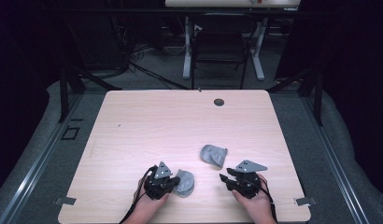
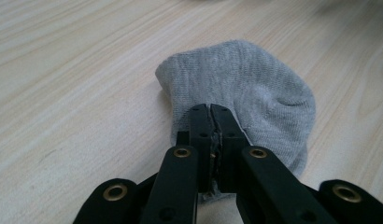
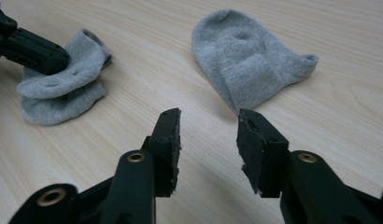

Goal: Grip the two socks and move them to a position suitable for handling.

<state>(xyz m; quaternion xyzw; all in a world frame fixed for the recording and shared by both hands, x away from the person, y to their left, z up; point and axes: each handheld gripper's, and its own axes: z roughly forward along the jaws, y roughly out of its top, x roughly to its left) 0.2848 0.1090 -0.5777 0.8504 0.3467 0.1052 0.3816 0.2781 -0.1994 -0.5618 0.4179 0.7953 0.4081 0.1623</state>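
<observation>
The high view looks forward and down on the table [image 1: 133, 121] from above its near edge. Each gripper view sits low, close over the wood; both share the sock [image 2: 255, 88] at the right view's upper left [image 3: 63, 79]

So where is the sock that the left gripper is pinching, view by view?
High view: the pinched sock is bottom centre, beside the left gripper.
Left gripper view: centre, at the shut jaws.
Right gripper view: upper left.
Shared landmark: the free sock, seen in the high and right gripper views.
</observation>
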